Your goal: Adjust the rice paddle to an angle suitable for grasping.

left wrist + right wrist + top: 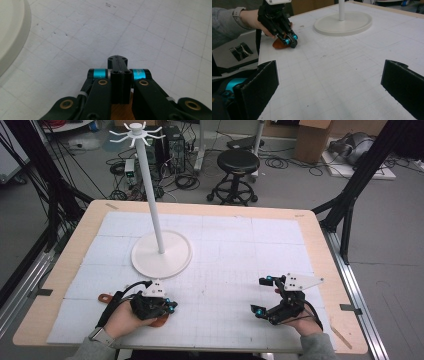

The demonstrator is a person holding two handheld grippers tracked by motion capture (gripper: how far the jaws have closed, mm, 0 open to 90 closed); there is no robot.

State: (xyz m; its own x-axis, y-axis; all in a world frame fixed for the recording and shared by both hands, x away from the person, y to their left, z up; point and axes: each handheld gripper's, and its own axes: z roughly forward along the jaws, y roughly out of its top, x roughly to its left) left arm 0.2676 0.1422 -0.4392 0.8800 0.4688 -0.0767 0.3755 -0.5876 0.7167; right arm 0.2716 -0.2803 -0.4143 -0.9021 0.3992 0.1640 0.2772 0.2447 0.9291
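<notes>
My left gripper [171,306] rests low over the white mat near the front left, its jaws pressed together with nothing between them. In the left gripper view the shut jaws [119,62] point across the gridded mat. A flat brown object [279,44] lies on the mat under that gripper, mostly hidden by it, and its edge [160,322] peeks out below the hand. My right gripper [260,296] sits at the front right with its jaws wide apart and empty. In the right gripper view its two black pads [259,85] frame bare mat.
A tall white stand with hooks at the top rises from a round white base [150,262] left of the mat's centre. A small brown piece [104,297] lies near the left wrist. The mat [240,250] covers a wooden table, with a stool [238,162] beyond.
</notes>
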